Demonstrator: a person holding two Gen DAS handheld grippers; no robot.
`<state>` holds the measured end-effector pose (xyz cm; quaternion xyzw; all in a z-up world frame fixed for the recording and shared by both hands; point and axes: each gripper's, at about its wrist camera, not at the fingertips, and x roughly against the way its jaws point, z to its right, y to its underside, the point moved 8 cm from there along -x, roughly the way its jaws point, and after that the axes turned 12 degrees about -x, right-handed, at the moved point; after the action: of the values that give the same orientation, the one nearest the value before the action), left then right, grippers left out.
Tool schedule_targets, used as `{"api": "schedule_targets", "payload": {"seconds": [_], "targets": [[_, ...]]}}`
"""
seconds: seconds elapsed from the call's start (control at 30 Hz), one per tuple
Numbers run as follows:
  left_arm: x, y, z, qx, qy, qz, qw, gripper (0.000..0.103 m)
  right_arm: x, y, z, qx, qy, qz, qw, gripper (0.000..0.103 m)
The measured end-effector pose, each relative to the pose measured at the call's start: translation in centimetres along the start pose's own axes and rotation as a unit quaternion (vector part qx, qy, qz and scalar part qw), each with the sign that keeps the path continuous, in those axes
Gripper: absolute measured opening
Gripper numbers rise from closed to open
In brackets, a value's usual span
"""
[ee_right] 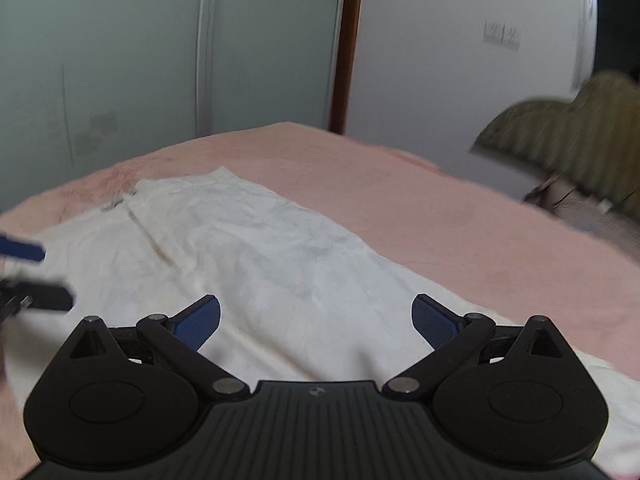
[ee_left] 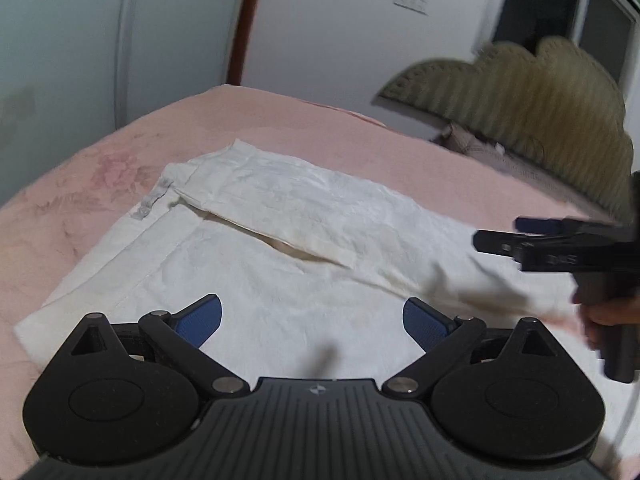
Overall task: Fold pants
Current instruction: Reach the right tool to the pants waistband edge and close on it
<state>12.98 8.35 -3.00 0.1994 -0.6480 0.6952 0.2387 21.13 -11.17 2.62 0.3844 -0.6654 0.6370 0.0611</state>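
Hovering wide open, left gripper (ee_left: 312, 320) holds nothing; blue pads (ee_left: 202, 318) spread over near part of white pants (ee_left: 256, 248). Right gripper (ee_right: 316, 320) same: fingers far apart, empty, above the cloth. In the left wrist view the right gripper (ee_left: 508, 240) enters from the right edge with a hand (ee_left: 612, 312) on its grip, near the pants' right end; its opening cannot be told from that angle, only from its own camera.

Pants lie flat on pink bedsheet (ee_left: 280, 120), running far-left to near-right. One leg looks laid over the other, with a diagonal folded edge and a dark gap under it at centre. Grey drawstring (ee_left: 150, 204) pokes out at the far-left end, so probably that is the waist. Fabric wrinkled, some blur on the right.

Judgement: lengthwise fold looks done, next is a crosswise fold. To do well: lower each gripper onto an edge corner, pinch both layers together, not only the top one, then lift both ends level and carry over evenly so edges line up. Smooth the raised flap first, else a crease is trapped. Risk: thin cloth slips from the pads, or the sheet gets pinched too.

Beyond: green headboard (ee_left: 520, 88) far right, white wall, pale wardrobe doors (ee_right: 120, 80) far left.
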Motion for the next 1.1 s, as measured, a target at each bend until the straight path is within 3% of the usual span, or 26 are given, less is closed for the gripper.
{"api": "schedule_targets", "payload": {"seconds": [0.07, 0.2, 0.3, 0.43, 0.47, 0.53, 0.57, 0.63, 0.73, 0.8, 0.97, 1.1], "targets": [[-0.9, -0.2, -1.5, 0.045, -0.005, 0.007, 0.9989, 0.098, -3.5, -1.9, 1.6, -0.011, -0.012, -0.008, 1.000, 0.094], [-3.6, -0.6, -2.5, 0.014, -0.025, -0.028, 0.9992, 0.097, -10.0, -4.3, 3.9, -0.047, -0.050, -0.040, 0.997, 0.071], [-4.9, -0.8, -2.8, -0.010, -0.037, -0.033, 0.9987, 0.098, -14.0, -5.6, 4.8, -0.056, -0.065, -0.054, 0.995, 0.067], [-6.2, -1.4, -3.1, -0.011, -0.027, -0.036, 0.9989, 0.098, -17.7, -5.7, 5.1, -0.071, -0.103, -0.094, 0.988, 0.062], [-6.5, -1.6, -3.3, -0.014, -0.028, -0.036, 0.9989, 0.098, -18.2, -5.8, 4.9, -0.068, -0.114, -0.096, 0.986, 0.057], [-7.2, -2.3, -3.8, -0.014, -0.037, -0.037, 0.9985, 0.098, -18.3, -5.8, 4.3, -0.052, -0.139, -0.102, 0.984, 0.038], [-7.6, -2.8, -4.1, -0.009, -0.039, -0.037, 0.9985, 0.098, -18.1, -5.7, 4.1, -0.046, -0.141, -0.103, 0.984, 0.024], [-8.4, -4.1, -4.8, 0.020, -0.031, -0.034, 0.9987, 0.098, -17.2, -5.5, 3.4, -0.005, -0.129, -0.086, 0.988, 0.014], [-9.2, -6.0, -6.5, 0.105, -0.016, -0.030, 0.9938, 0.097, -14.5, -5.5, 1.4, 0.061, -0.092, -0.029, 0.993, 0.009], [-9.2, -7.0, -7.3, 0.149, 0.004, -0.025, 0.9885, 0.096, -11.1, -5.3, -1.1, 0.120, -0.077, 0.016, 0.990, 0.008], [-6.1, -8.4, -8.6, 0.200, 0.029, 0.039, 0.9787, 0.099, -1.9, -1.4, -7.9, 0.274, -0.077, 0.079, 0.955, 0.008], [-5.0, -8.0, -8.5, 0.220, 0.042, 0.052, 0.9732, 0.099, 3.0, 4.3, -11.4, 0.329, -0.105, 0.072, 0.936, 0.003]]}}
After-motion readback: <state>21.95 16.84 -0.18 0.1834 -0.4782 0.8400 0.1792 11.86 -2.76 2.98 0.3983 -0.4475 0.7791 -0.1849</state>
